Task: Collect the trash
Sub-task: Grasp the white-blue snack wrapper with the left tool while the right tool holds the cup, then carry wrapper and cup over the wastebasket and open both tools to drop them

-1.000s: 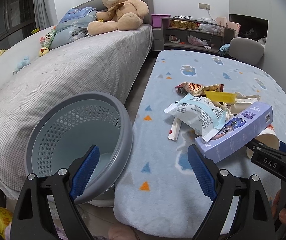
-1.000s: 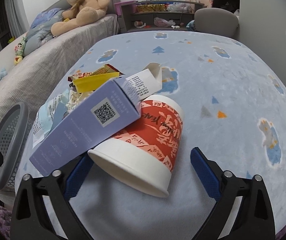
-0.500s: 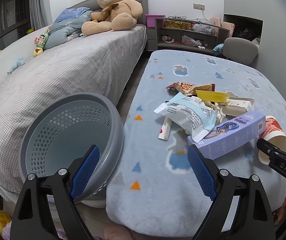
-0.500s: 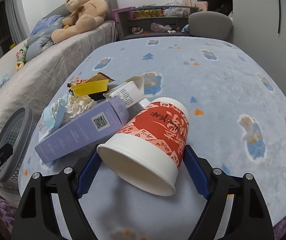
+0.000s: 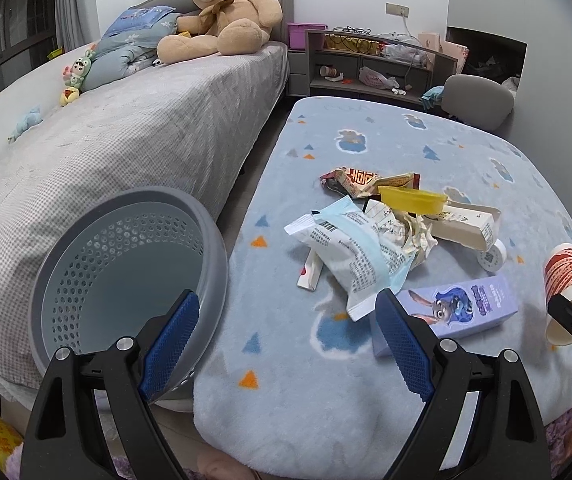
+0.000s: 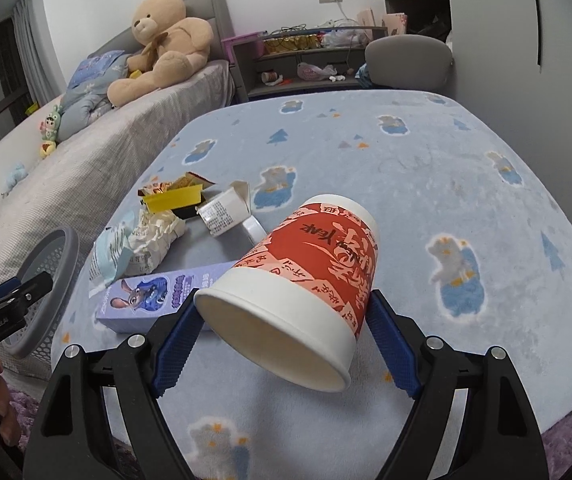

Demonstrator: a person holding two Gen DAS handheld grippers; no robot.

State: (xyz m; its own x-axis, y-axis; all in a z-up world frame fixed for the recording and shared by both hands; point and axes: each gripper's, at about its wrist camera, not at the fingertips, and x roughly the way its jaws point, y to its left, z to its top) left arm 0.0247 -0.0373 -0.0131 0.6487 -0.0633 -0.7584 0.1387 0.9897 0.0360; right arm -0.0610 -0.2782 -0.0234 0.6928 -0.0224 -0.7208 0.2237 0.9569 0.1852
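Note:
My right gripper [image 6: 286,328] is shut on a red and white paper cup [image 6: 310,264], held on its side with the mouth towards the camera and lifted off the blue blanket [image 6: 426,168]. The same cup [image 5: 568,280] shows at the right edge of the left wrist view. A purple carton [image 5: 458,312] lies flat beside it. Behind it is a heap of wrappers [image 5: 358,256] with a yellow tray [image 5: 410,198]. My left gripper [image 5: 286,336] is open and holds nothing, hovering between the grey perforated basket [image 5: 125,220] and the blanket's near edge.
A grey bed [image 5: 125,132] with a teddy bear [image 5: 221,12] runs along the left, and the basket stands between it and the blanket. A shelf unit [image 5: 366,64] and a grey chair back [image 5: 478,98] are at the far end. A small white lid [image 5: 492,256] lies near the heap.
My right gripper closed on the paper cup and lifted it. The purple carton that leant on the cup has dropped flat onto the blanket. The left gripper barely moved.

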